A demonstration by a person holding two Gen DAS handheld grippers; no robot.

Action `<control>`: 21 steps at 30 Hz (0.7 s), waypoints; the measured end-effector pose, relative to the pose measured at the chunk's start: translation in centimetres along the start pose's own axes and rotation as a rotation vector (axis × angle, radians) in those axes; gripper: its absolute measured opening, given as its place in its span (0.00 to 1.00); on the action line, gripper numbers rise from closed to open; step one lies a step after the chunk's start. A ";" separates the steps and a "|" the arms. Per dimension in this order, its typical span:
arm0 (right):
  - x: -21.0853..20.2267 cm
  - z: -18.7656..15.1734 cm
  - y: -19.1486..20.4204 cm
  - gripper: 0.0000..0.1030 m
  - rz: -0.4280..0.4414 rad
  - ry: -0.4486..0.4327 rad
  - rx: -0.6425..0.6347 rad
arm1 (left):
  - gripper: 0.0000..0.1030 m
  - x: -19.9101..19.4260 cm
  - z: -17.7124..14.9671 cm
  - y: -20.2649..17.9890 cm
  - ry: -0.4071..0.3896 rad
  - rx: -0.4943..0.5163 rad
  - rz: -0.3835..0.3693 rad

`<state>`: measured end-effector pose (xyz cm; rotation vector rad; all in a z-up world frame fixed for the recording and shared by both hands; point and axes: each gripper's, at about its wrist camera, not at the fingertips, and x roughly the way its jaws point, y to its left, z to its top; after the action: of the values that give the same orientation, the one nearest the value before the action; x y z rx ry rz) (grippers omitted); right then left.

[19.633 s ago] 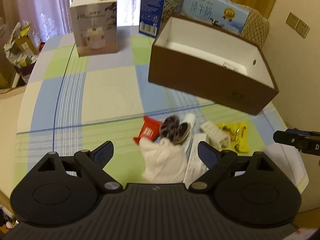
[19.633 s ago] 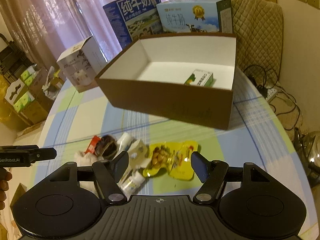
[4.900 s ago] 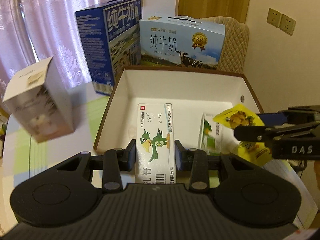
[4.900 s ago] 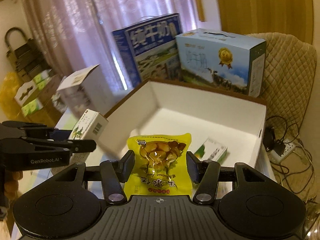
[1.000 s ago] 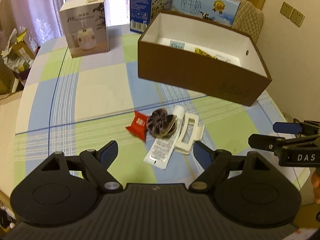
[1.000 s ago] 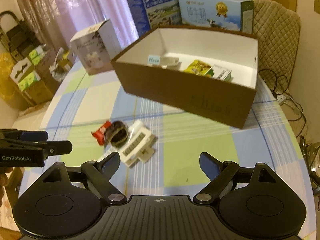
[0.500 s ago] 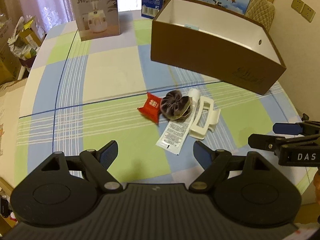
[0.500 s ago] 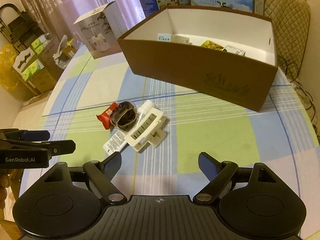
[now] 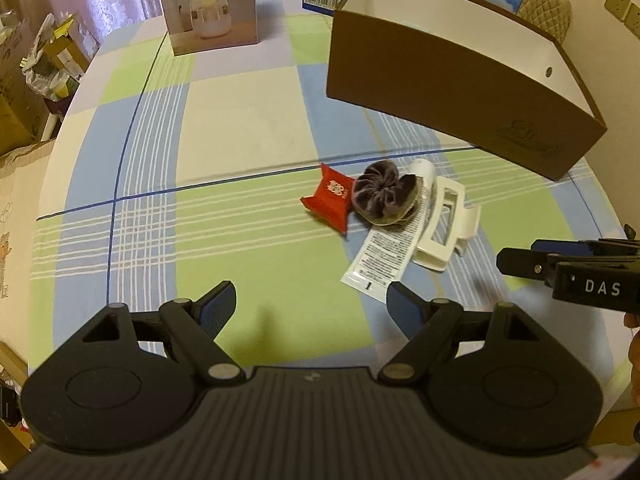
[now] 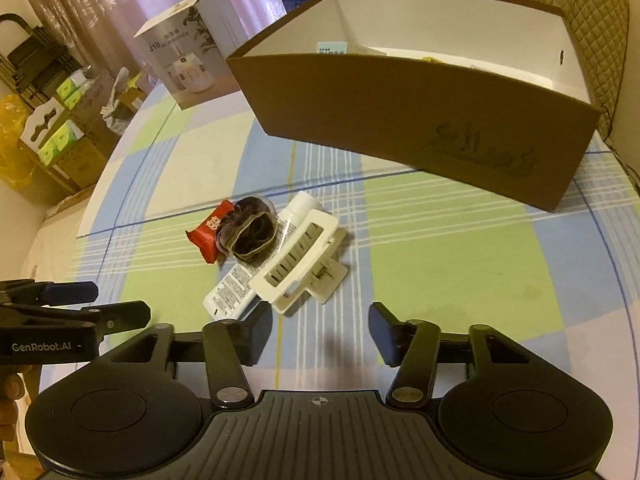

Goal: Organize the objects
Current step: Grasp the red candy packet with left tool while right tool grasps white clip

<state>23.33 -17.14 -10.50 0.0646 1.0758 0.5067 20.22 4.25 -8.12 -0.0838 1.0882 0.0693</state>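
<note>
partly done: brown cardboard box (image 10: 400, 108) already holds a few packets, both left gripper (image 9: 310, 298) and right gripper (image 10: 316, 326) spread and empty, near the leftover red sachet (image 9: 330, 198), dark velvet scrunchie (image 9: 384, 198), white tube (image 9: 390, 246), and white plastic claw clip (image 10: 300, 258) clustered on the checked tablecloth (image 9: 240, 128) in front of it.

one packet (image 9: 329, 197), one scrunchie (image 9: 383, 199), one tube (image 9: 394, 240), one clip (image 9: 443, 228)

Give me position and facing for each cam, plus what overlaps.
Left wrist: on the left gripper, looking forward and down at the table clutter; its own open fingers show, right gripper at the right edge.
Right wrist: on the right gripper, facing the white hair clip; left gripper at left.
Shared: clip, scrunchie, brown box.
</note>
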 end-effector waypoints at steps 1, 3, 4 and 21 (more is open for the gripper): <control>0.3 0.1 0.0 0.45 0.002 -0.001 0.003 | 0.77 0.2 0.1 0.2 0.002 -0.002 0.002; 0.8 0.4 0.0 0.42 0.006 -0.004 0.008 | 0.77 0.6 0.3 0.5 0.005 -0.004 0.004; 1.0 0.5 0.0 0.40 0.004 -0.005 0.009 | 0.77 0.7 0.4 0.6 0.005 -0.004 0.005; 4.5 2.6 -0.2 0.07 -0.047 0.016 -0.042 | 0.77 3.7 2.2 1.6 -0.001 0.053 0.002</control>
<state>27.30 -14.92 -12.98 -0.0014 1.0800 0.4882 23.73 6.13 -10.42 -0.0354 1.0884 0.0423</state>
